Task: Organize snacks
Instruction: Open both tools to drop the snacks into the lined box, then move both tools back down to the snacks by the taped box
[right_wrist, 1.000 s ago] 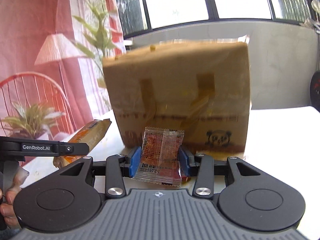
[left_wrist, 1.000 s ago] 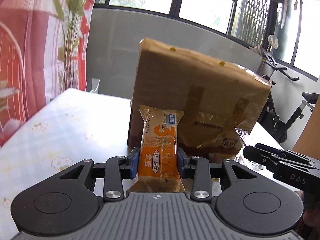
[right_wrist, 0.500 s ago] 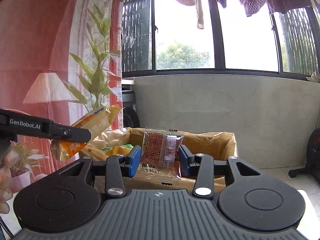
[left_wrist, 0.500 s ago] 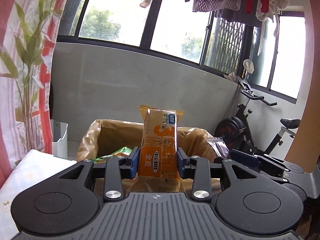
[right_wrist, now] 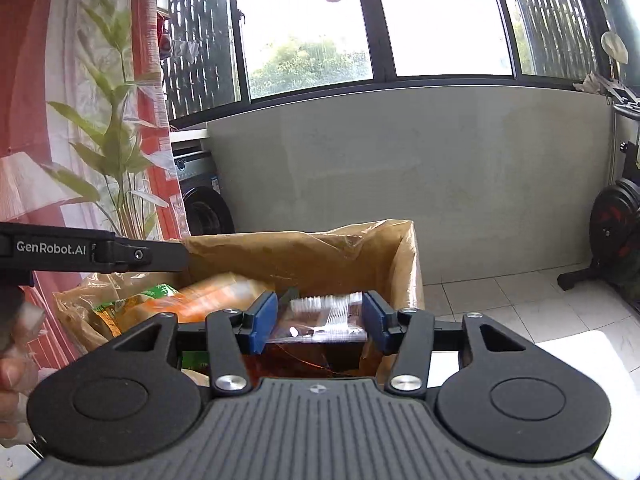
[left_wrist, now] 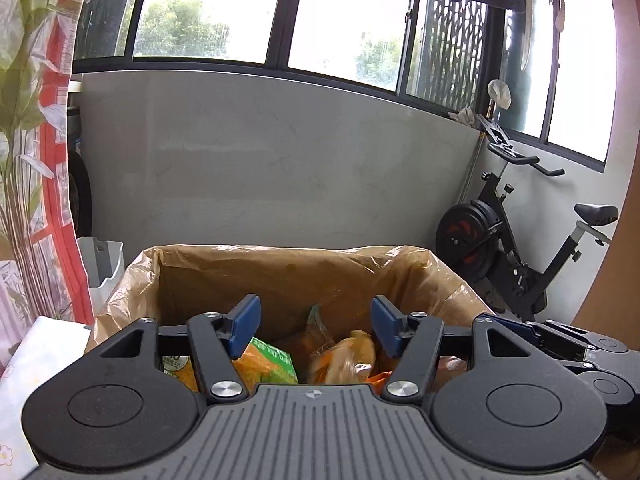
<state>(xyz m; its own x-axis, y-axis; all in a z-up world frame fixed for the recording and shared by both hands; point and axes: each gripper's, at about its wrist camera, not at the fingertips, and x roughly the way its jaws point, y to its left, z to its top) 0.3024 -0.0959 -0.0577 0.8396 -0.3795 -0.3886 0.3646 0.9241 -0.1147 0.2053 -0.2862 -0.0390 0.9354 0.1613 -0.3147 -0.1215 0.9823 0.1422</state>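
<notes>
Both grippers have come up from the bench and over the lined box (left_wrist: pixel 296 268). I find the left gripper (left_wrist: pixel 316 322) opening, empty; its orange bar (left_wrist: pixel 344 360) lies blurred below, inside the box. My right gripper (right_wrist: pixel 320 322) is opening too, with the clear packet (right_wrist: pixel 320 320) flat between the pads, long axis crosswise, apparently slipping free.

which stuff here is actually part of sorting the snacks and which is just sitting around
Part of the job:
- lined cardboard box
- orange snack bar, dropping into the box
- clear red packet, between the opening right gripper jaws
- green and orange packs already in the box
- left gripper, jaws opening

Just around:
- exercise bike
- curtain
- white bin
</notes>
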